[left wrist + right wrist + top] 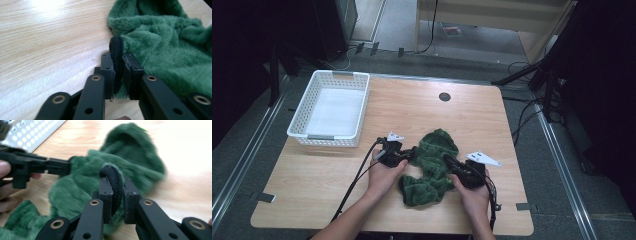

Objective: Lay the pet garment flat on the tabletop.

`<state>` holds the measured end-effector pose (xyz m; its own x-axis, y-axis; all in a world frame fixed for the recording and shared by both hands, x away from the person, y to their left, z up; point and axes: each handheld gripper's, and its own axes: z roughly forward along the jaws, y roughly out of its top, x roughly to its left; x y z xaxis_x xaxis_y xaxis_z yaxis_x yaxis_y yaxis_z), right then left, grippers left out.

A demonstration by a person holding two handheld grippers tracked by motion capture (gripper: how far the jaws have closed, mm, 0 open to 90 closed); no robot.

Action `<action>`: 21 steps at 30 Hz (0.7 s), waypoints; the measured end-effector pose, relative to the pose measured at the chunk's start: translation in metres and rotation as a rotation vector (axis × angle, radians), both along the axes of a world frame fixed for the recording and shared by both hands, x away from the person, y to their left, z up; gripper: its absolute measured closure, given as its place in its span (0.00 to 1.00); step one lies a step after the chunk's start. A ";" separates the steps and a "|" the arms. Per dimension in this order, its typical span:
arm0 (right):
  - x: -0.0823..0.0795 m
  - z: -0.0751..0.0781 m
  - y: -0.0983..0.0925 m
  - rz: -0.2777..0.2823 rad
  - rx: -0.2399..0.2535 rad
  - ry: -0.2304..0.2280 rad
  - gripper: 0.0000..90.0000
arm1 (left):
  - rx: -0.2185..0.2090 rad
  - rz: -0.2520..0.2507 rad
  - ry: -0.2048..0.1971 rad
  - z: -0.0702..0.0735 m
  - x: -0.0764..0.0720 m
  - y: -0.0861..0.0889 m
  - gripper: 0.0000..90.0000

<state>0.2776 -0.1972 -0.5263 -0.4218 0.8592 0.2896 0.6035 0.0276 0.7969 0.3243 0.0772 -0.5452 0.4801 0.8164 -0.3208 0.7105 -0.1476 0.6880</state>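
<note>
A fluffy green garment (pixel 432 165) with a black ribbed hem lies crumpled on the wooden table (pixel 422 107), near its front edge. My left gripper (pixel 410 154) is at the garment's left side, shut on the black hem (pixel 117 62), which is pinched upright between its pads. My right gripper (pixel 447 159) is at the garment's right side, also shut on a fold of the black hem (pixel 115 185). In the right gripper view, the left gripper (pixel 58 166) reaches in from the left and touches the green cloth (pixel 130 150).
A white perforated basket (pixel 332 107) stands at the table's back left, empty. A round cable hole (pixel 444 96) is near the back edge. Black cables (pixel 357 180) trail from the grippers toward the front. Dark stands and cables crowd the floor on the right.
</note>
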 end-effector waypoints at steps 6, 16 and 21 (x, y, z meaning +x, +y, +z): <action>-0.008 -0.012 -0.029 -0.056 -0.023 0.105 0.92 | -0.015 -0.051 0.012 -0.002 -0.017 0.009 0.92; -0.001 0.041 -0.019 0.003 0.002 -0.086 0.48 | -0.167 -0.004 -0.042 0.018 -0.011 0.021 0.54; 0.041 0.041 -0.011 -0.020 -0.008 -0.035 0.49 | -0.107 0.042 0.005 0.020 0.022 0.001 0.48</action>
<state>0.3189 -0.2086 -0.4854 -0.4146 0.8697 0.2678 0.5758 0.0228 0.8173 0.3464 0.0781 -0.5257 0.4442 0.7971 -0.4092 0.7180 -0.0435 0.6947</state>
